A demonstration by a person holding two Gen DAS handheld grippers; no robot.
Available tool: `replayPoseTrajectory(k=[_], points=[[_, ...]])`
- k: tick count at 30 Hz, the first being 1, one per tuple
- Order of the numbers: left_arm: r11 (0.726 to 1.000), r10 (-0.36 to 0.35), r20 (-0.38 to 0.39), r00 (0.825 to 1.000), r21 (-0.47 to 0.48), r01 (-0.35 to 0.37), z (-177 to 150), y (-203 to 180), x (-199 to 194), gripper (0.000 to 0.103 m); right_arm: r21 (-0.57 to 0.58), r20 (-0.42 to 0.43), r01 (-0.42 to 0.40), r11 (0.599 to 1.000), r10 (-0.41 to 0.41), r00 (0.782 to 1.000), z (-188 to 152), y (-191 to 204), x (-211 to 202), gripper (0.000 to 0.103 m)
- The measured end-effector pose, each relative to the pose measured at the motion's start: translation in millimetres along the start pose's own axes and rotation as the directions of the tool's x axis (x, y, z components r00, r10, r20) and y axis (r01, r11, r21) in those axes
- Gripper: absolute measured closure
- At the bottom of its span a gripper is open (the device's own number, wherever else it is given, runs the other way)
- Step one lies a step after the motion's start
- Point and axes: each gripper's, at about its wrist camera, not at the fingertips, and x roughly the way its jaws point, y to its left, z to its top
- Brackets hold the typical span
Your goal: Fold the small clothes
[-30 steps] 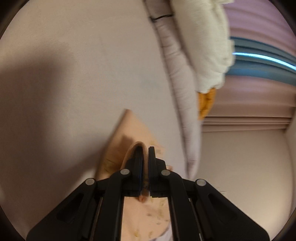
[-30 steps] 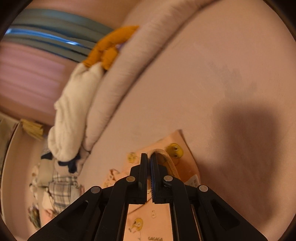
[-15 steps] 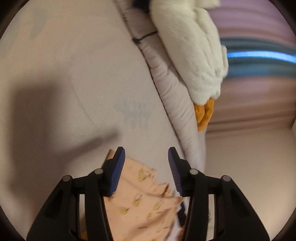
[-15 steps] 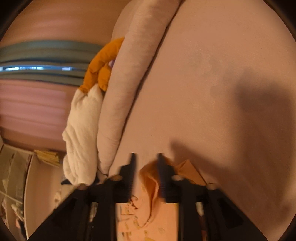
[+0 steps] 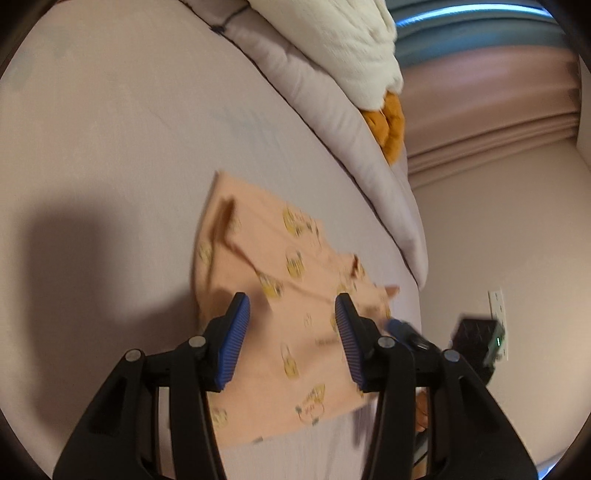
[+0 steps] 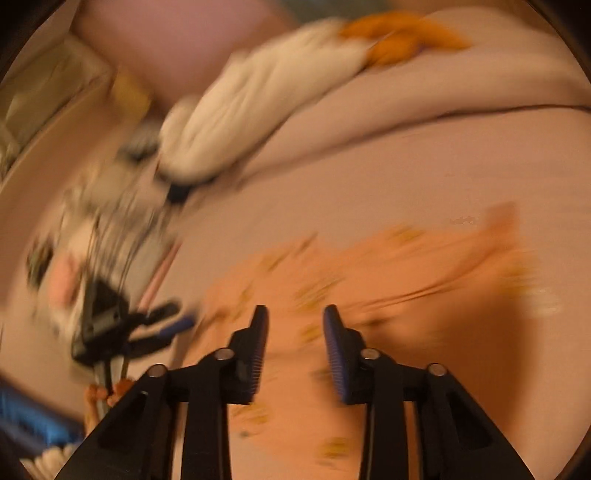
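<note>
Hovering over the peach garment [image 5: 295, 295]: both grippers' fingers [image 5: 236, 332] [image 6: 258, 343] parted, empty.

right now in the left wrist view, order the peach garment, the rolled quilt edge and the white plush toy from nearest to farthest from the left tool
1. peach garment, lying under the left tool
2. rolled quilt edge, beyond it, right of centre
3. white plush toy, top, behind the quilt edge

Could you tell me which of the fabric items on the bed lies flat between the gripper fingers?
The peach printed garment; the white plush is bunched up at the bed's edge.
</note>
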Motion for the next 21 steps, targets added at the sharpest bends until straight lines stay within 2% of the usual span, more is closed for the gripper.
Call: replayPoseTrajectory(k=[2, 4, 7, 9, 11, 13, 16, 18, 21], points=[[1.000, 0.000, -0.018, 1.000, 0.027, 0.001, -8, -4, 2, 0.056, -0.051, -0.097, 0.007, 0.999, -0.012, 0.995, -3, 18, 38, 0.077], [0.998, 0.007, -0.037, 0.999, 0.059, -0.005, -13, -7, 4, 0.056, -0.056, -0.159, 0.030, 0.998, -0.039, 0.986, -3, 21, 68, 0.079], [0.995, 0.024, -0.054, 0.998, 0.095, -0.018, -20, -7, 3, 0.056, -0.038, -0.197, 0.051, 0.998, -0.057, 0.979, 9, 20, 97, 0.079], [0.995, 0.026, -0.057, 0.998, 0.100, -0.020, -20, -5, 4, 0.056, -0.064, -0.137, 0.085, 0.994, -0.093, 0.986, 27, 22, 107, 0.079], [0.995, 0.029, -0.053, 0.998, 0.092, -0.024, -20, -3, 2, 0.056, -0.030, -0.060, 0.105, 0.994, -0.107, 0.992, 44, 20, 107, 0.079], [0.996, 0.027, -0.051, 0.998, 0.090, -0.023, -19, -1, -1, 0.056, 0.051, 0.056, 0.150, 0.987, -0.153, 0.987, 63, 6, 101, 0.079], [0.994, 0.038, -0.043, 0.998, 0.108, -0.033, -18, -3, -3, 0.056, 0.149, 0.147, 0.102, 0.984, -0.124, 0.981, 67, -10, 76, 0.079], [0.994, 0.039, -0.040, 0.998, 0.107, -0.035, -18, -2, -4, 0.055, 0.123, 0.190, 0.079, 0.989, -0.102, 0.976, 61, -10, 54, 0.079], [0.996, 0.017, -0.046, 0.999, 0.086, -0.013, -15, -2, 1, 0.055, 0.069, 0.200, 0.101, 0.992, -0.113, 0.973, 51, -13, 23, 0.079]])
